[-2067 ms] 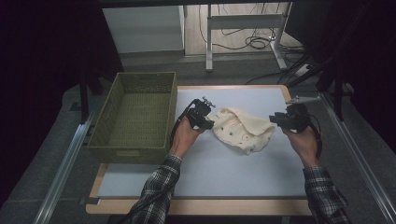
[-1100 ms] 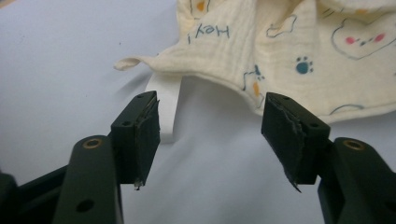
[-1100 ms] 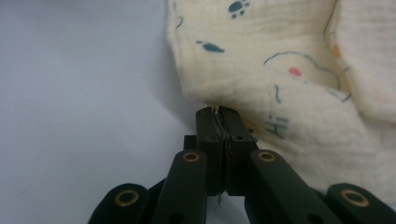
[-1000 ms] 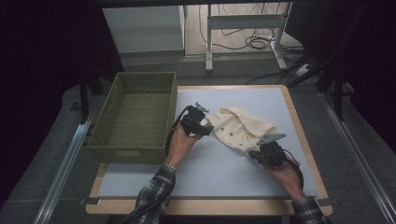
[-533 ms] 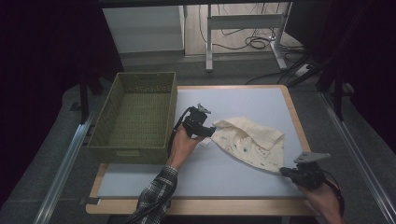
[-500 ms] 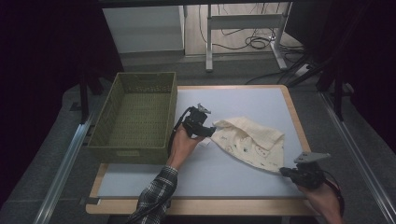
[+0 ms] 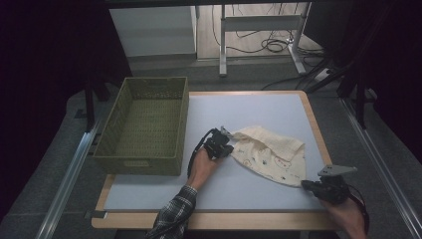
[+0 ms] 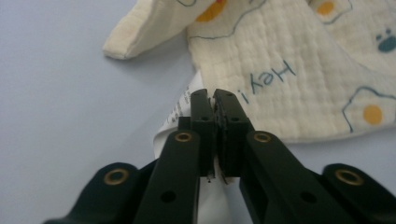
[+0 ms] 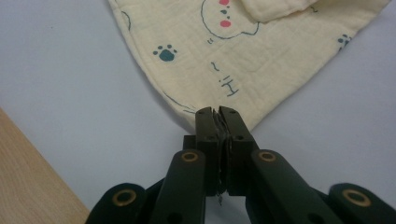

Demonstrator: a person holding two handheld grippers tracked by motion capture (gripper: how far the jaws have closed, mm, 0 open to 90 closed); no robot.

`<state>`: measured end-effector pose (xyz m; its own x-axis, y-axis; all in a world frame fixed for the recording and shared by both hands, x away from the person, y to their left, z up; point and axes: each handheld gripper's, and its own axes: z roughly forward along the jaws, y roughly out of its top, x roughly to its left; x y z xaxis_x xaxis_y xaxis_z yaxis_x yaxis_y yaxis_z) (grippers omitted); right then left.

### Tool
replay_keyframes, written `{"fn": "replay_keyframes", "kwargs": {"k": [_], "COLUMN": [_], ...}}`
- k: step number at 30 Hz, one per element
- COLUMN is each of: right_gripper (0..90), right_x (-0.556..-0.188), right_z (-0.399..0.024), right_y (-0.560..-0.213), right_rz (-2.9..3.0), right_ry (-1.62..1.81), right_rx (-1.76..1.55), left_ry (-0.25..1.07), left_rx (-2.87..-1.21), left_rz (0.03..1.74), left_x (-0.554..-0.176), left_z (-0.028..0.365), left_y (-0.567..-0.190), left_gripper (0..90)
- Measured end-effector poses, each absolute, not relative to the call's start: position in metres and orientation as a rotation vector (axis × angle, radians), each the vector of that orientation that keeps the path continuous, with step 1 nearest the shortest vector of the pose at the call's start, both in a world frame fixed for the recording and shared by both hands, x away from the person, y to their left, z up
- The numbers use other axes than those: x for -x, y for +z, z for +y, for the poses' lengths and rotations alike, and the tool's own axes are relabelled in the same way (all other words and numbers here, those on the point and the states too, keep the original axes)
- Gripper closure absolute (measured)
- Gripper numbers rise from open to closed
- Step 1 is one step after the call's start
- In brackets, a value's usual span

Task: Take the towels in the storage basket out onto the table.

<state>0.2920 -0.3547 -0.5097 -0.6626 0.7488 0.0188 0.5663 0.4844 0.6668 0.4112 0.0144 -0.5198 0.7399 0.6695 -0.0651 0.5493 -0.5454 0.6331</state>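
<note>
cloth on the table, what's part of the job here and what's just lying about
In the job:
- cloth, printed, cream
- left claw, shut on the cloth's white label edge
- right claw, shut on a cloth corner

Lying about:
- green basket, nothing in it, left of the cloth
- cables on the floor beyond the table

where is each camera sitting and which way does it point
High view: fixed above the person's side, looking forward and down on the table, basket and cloth; both forearms and claws show.
Left gripper view: rides on the left claw, looking along its shut jaws at the cloth's edge and white label.
Right gripper view: rides on the right claw, looking along its jaws, shut on a cloth corner.
Shared: the cream printed cloth and pale table top appear in all three.
</note>
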Motion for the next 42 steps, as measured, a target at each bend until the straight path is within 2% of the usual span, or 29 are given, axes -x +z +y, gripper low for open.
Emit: {"fn": "replay_keyframes", "kwargs": {"k": [7,14,16,17,18,20,23,27,33,38,42], "right_gripper": [87.4,87.4,86.8,85.9,83.7,76.8,71.6,71.6,73.4,73.3,73.3], "right_x": [-0.280,-0.262,-0.258,-0.257,-0.256,-0.256,-0.260,-0.272,-0.311,-0.335,-0.345], "right_z": [-0.353,-0.347,-0.349,-0.350,-0.351,-0.355,-0.359,-0.357,-0.328,-0.310,-0.301], "right_y": [-0.502,-0.498,-0.499,-0.500,-0.500,-0.497,-0.488,-0.484,-0.491,-0.502,-0.511], "right_rz": [2.456,2.492,2.518,2.523,2.526,2.517,2.502,2.481,2.470,2.483,2.492], "right_ry": [0.969,0.996,1.004,1.008,1.019,1.044,1.100,1.114,1.133,1.096,1.022], "right_rx": [-1.074,-1.040,-1.050,-1.057,-1.060,-1.074,-1.072,-1.076,-1.025,-1.001,-0.976], "left_ry": [0.249,0.153,0.137,0.159,0.179,0.196,0.224,0.284,0.333,0.367,0.382], "left_rx": [-2.262,-2.255,-2.252,-2.244,-2.241,-2.205,-2.177,-2.181,-2.192,-2.199,-2.219], "left_rz": [0.913,0.932,0.933,0.939,0.938,0.949,0.956,0.967,1.004,1.012,1.016], "left_x": [-0.372,-0.322,-0.314,-0.313,-0.313,-0.315,-0.322,-0.332,-0.354,-0.362,-0.366], "left_z": [0.038,0.061,0.064,0.065,0.067,0.069,0.067,0.062,0.053,0.053,0.052], "left_y": [-0.497,-0.508,-0.514,-0.516,-0.516,-0.513,-0.507,-0.504,-0.516,-0.521,-0.526], "left_gripper": [87.9,87.0,82.1,73.0,65.6,59.9,58.7,56.7,56.5,51.9,55.7]}}
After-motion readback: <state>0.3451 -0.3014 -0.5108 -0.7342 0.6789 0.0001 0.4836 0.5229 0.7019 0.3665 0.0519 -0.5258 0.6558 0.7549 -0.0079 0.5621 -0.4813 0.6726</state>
